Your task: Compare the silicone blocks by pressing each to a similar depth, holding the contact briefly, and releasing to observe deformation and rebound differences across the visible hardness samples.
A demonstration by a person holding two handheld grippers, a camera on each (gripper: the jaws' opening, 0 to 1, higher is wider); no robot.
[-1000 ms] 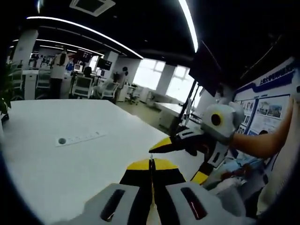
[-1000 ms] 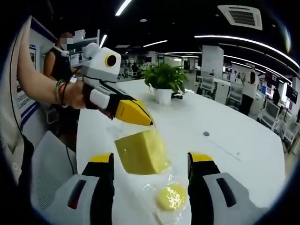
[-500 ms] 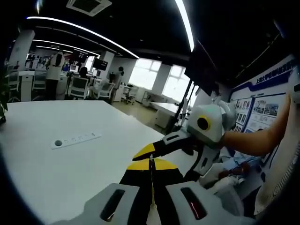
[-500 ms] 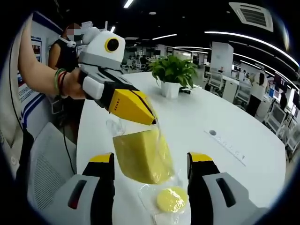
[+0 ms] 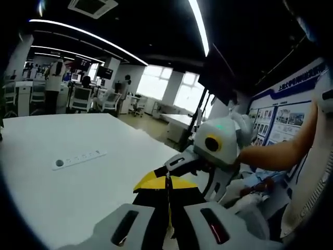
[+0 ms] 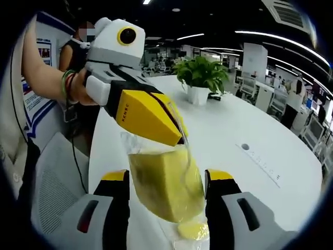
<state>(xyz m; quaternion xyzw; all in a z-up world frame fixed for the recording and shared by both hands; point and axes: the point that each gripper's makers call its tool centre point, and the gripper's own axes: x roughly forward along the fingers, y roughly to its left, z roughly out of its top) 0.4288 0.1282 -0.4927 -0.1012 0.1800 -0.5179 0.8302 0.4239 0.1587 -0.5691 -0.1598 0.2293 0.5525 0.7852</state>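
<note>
1. Two yellow-tipped jaws of the left gripper sit pressed together at the bottom of the left gripper view, above a broad white table. Just beyond them the right gripper, white with a yellow nose, comes in from the right on a bare forearm; how its jaws stand cannot be told from this side. A flat white strip with a round socket lies on the table well apart from both tools. An office with desks, chairs and standing people fills the far background.

2. Spread wide, the right gripper frames a yellow silicone block sealed in a clear plastic bag in the right gripper view. The left gripper pinches the bag's upper edge between its closed yellow jaws. A smaller round yellow sample lies in its own wrapper on the table just below the block. A potted green plant stands farther along the table.
</note>
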